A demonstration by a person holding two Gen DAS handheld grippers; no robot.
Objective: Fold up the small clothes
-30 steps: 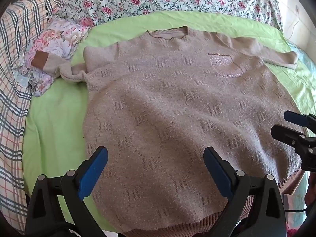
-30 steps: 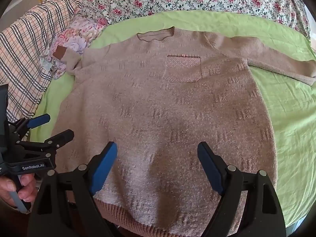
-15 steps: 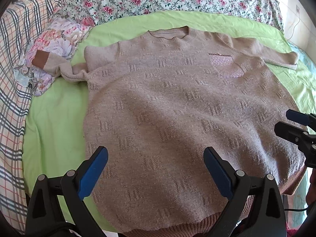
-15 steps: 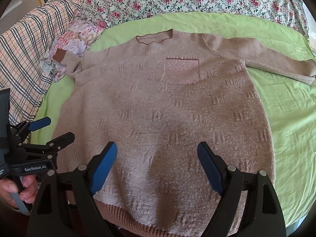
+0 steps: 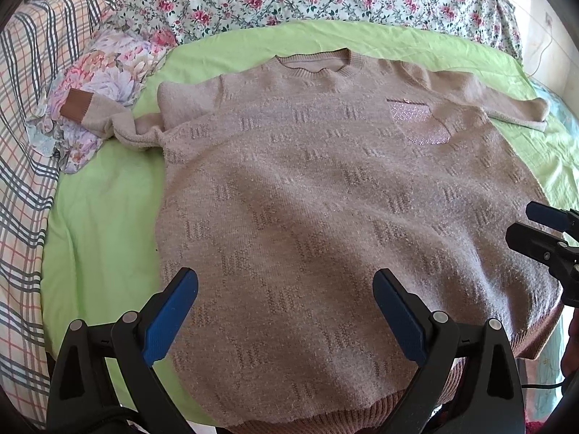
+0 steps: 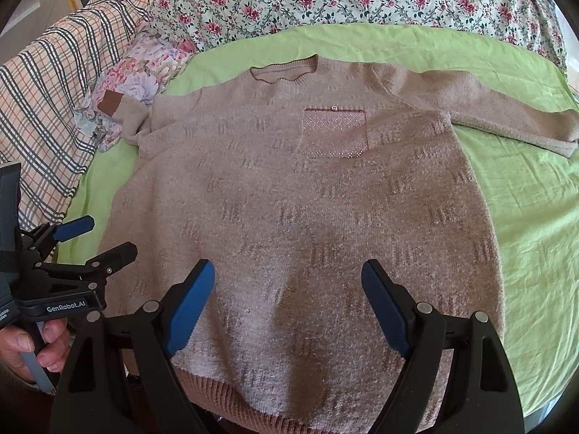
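The sweater [image 6: 300, 217] lies flat across the green sheet [image 6: 524, 217], hem at the near edge — soft, limp knit, best pinched at hem corners. Left gripper [image 5: 286, 311] and right gripper [image 6: 287, 300] both gape, empty.

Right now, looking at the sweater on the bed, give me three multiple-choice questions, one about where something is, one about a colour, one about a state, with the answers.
1. Where does the brown cuff lie?
A. on the floral cloth beside the sheet
B. tucked under the hem
C. across the chest pocket

2. What colour is the sheet under the sweater?
A. white
B. light green
C. navy

3. How is the left claw?
A. shut on the hem
C. shut on a sleeve
B. open, holding nothing

Answers:
1 A: the cuff rests on the floral cloth.
2 B: green sheet shows all around the sweater.
3 B: its blue pads stand wide apart above the knit, as do those of the right claw.
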